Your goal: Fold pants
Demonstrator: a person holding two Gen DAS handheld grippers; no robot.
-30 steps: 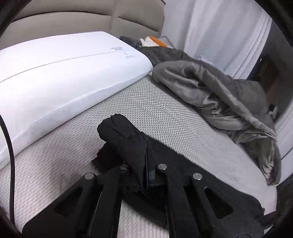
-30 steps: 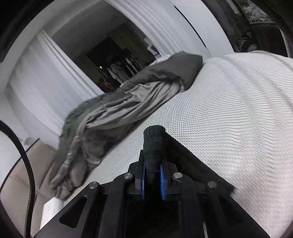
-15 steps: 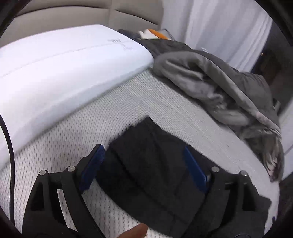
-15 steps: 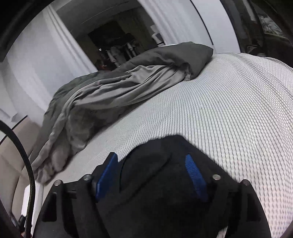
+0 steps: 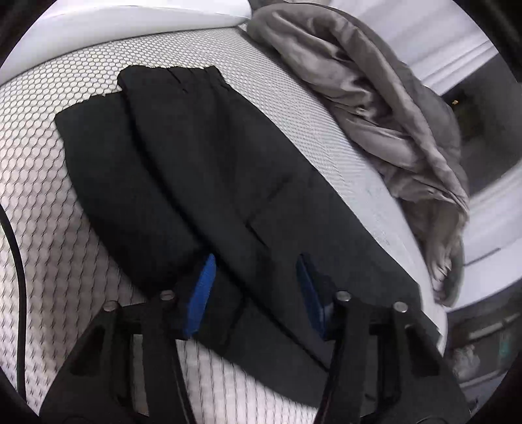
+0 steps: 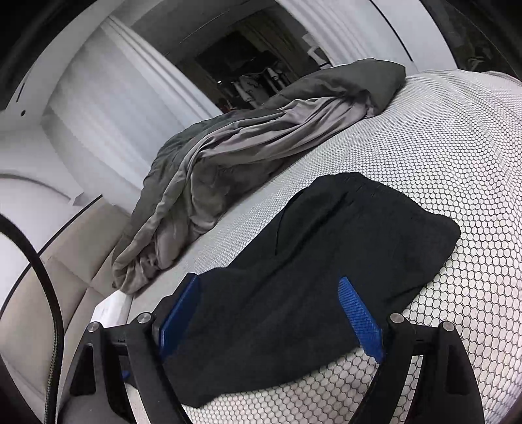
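Blue pads (image 5: 199, 293) on the left gripper (image 5: 256, 261) standing half-parted, just been closing in, with black cloth lying flat between them but not pinched. Over on the right gripper (image 6: 267, 283), textured blue pads (image 6: 359, 313) spread wide, just been opening further, straddling the near end of the same cloth and gripping nothing.

Black pants (image 5: 195, 163) laid out on the honeycomb-mesh mattress (image 5: 49, 228), already doubled over, running away from the left fingers toward 11 o'clock, gathered waistband at the far end. Looks light, limp and matte: likely to sag and drape when lifted, unlikely to slip from ribbed pads, nothing to break. Best taken at an edge or corner through both layers, one gripper at each side, so the fold travels square.

Left wrist view gives the full length: waistband pleats, the layered long edge, a white pillow (image 5: 130, 19) at 12 o'clock and a grey duvet (image 5: 375, 98) bunched at 2 o'clock, well clear. Right wrist view gives the pants (image 6: 326, 244) from the other end, stretching toward 1 o'clock, plus a beige headboard (image 6: 32, 310) at 8 o'clock and a dark doorway beyond the duvet (image 6: 244, 146), neither seen from the left. Waistband detail lost here.
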